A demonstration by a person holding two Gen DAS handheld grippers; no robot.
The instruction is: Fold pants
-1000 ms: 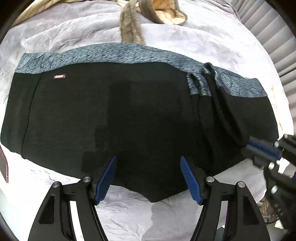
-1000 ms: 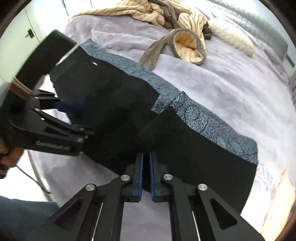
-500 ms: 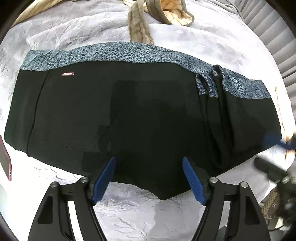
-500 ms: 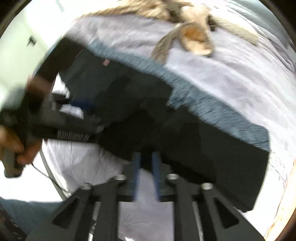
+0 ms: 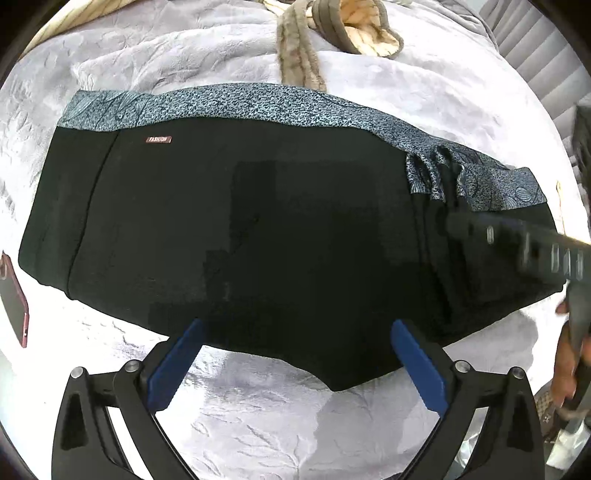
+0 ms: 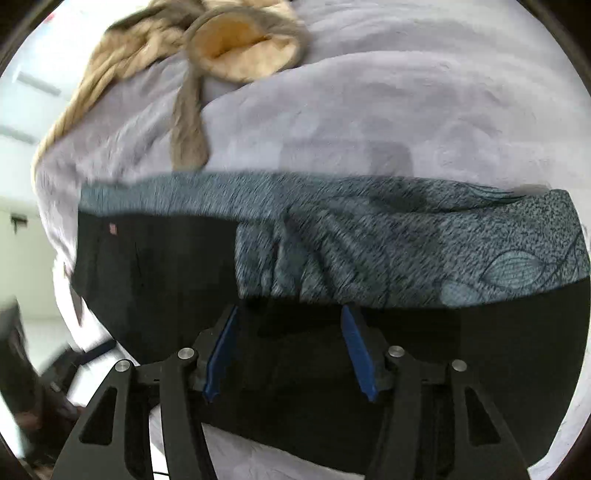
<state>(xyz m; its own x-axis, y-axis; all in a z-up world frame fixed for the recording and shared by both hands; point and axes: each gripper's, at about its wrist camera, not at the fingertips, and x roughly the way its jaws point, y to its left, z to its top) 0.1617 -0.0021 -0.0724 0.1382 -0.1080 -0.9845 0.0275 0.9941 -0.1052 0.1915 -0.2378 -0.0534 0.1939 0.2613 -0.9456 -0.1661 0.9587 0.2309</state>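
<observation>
Black folded pants with a blue patterned waistband [image 5: 258, 229] lie flat on the pale grey blanket [image 5: 258, 424], under the left gripper [image 5: 295, 354] and right gripper [image 6: 291, 350], whose jaws have just been opening, nothing held, striped beige garment [image 5: 354, 29] at twelve o'clock.

I am looking at matt black cloth pants [image 5: 258, 229] with a speckled blue-grey woven waistband [image 5: 258, 107], lying on a soft, crinkled pale-lilac bedspread [image 5: 424, 85], beside my left gripper [image 5: 293, 363] with ribbed blue pads.

Black pants [image 5: 277, 229] beneath spread left claw [image 5: 295, 354]
</observation>
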